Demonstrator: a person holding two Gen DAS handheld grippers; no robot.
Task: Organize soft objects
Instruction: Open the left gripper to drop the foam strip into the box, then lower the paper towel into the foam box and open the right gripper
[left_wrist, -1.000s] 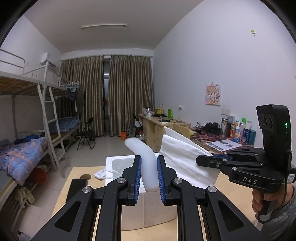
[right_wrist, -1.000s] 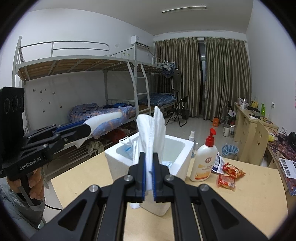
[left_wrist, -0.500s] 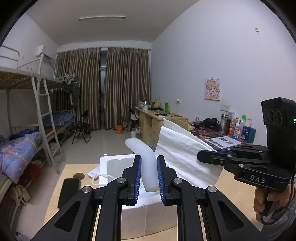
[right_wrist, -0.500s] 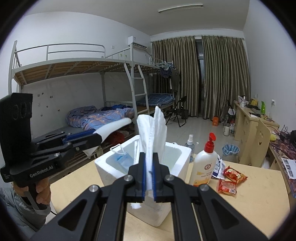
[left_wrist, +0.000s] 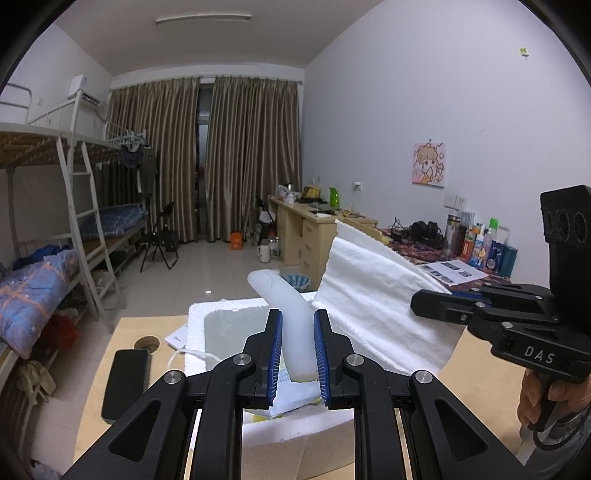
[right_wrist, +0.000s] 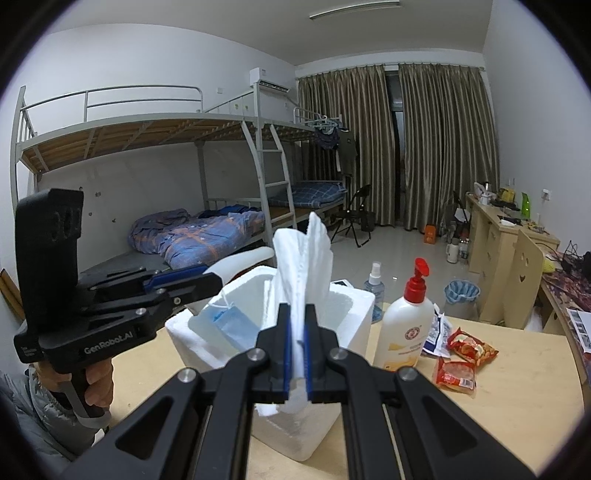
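Above the foam box (right_wrist: 354, 310), I have both tools raised. My left gripper (left_wrist: 297, 354) pinches a smooth white curved piece (left_wrist: 286, 306) that arcs toward 11 o'clock. My right gripper (right_wrist: 298, 350) is clamped on a folded white cloth (right_wrist: 303, 258), upright at 12 o'clock. At 3 o'clock stands a pump bottle (right_wrist: 408, 325) on the table (right_wrist: 498, 417). A blue mask (right_wrist: 231, 321) lies inside the box.
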